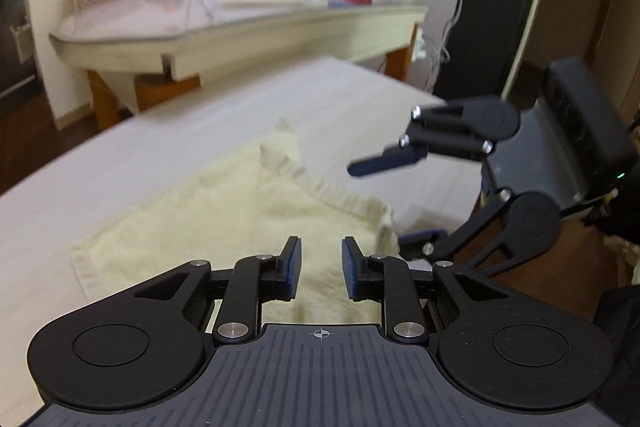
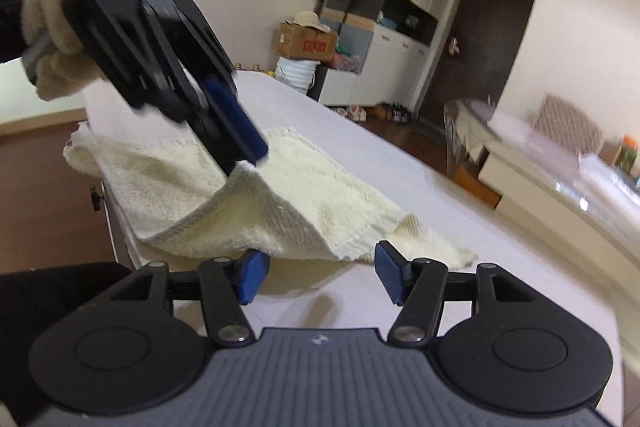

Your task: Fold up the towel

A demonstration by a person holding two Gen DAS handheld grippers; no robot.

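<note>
Right wrist view, upper left: a gloved hand (image 2: 52, 39) is seen on the left hand-held gripper (image 2: 244, 157), whose fingers are pinched on a raised fold of the towel (image 2: 320, 203). The cream towel is spread mid-frame on the white bench (image 2: 420, 163), one corner overhanging at left. Lower centre: the right hand-held gripper (image 2: 320, 277) is spread wide, nothing held, just beside the towel's near edge.

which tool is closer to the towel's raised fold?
Left. The left tool touches the towel at its raised fold; the right tool sits open, just short of the near edge.
</note>
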